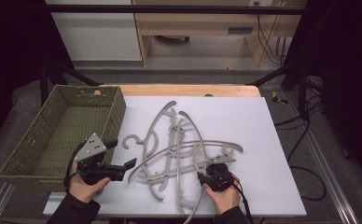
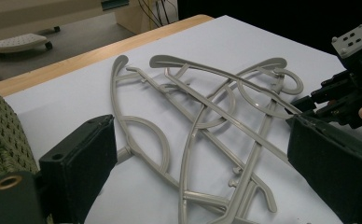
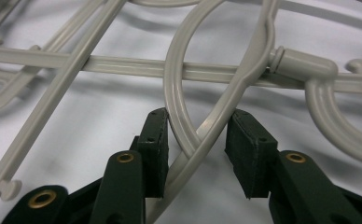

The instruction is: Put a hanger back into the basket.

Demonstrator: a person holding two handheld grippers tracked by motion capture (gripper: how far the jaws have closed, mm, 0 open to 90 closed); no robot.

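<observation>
At the far left we see a woven basket on the table's edge, and just beside it our left gripper hovers with jaws spread wide, holding nothing. A tangled pile of grey hangers lies mid-sheet on the white board. Our right gripper straddles two crossing hanger bars (left pad touching one, the right pad seemingly not), so the jaws aren't clamped.

No writing, label, brand mark, number or sign can be read on anything here; every surface in the high view and in both gripper views is plain, or too small and dim to give a letter.
</observation>
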